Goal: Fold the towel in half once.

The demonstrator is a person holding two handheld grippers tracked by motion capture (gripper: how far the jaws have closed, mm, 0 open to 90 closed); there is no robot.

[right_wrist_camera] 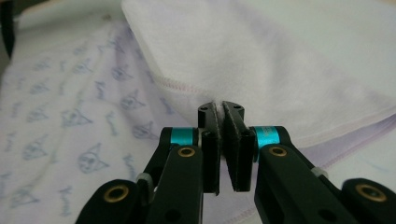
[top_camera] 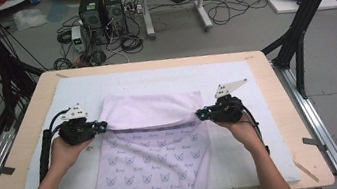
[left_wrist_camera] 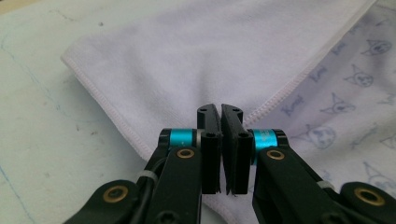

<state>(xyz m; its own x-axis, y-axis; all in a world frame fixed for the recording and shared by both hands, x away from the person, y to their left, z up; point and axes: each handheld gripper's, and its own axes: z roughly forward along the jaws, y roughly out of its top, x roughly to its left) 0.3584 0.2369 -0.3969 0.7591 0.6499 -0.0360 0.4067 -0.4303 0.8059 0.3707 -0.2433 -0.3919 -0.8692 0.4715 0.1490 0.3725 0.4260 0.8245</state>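
A lilac towel [top_camera: 154, 162] printed with small cat faces lies on the white mat [top_camera: 234, 77], its near end hanging over the table's front edge. Its far part is folded back as a plain flap [top_camera: 153, 109], printed side hidden. My left gripper [top_camera: 104, 127] is shut on the flap's left corner. In the left gripper view the hem of the towel [left_wrist_camera: 280, 95] runs into the closed left gripper [left_wrist_camera: 220, 111]. My right gripper [top_camera: 199, 115] is shut on the flap's right corner. Between the pads of the right gripper [right_wrist_camera: 220, 107] white fabric of the towel [right_wrist_camera: 280, 70] shows.
The wooden table [top_camera: 266, 80] has bare mat on both sides of the towel. Beyond its far edge, on the floor, stand two computer towers [top_camera: 100, 8] amid cables. Black frame legs [top_camera: 298, 29] rise at the right and left.
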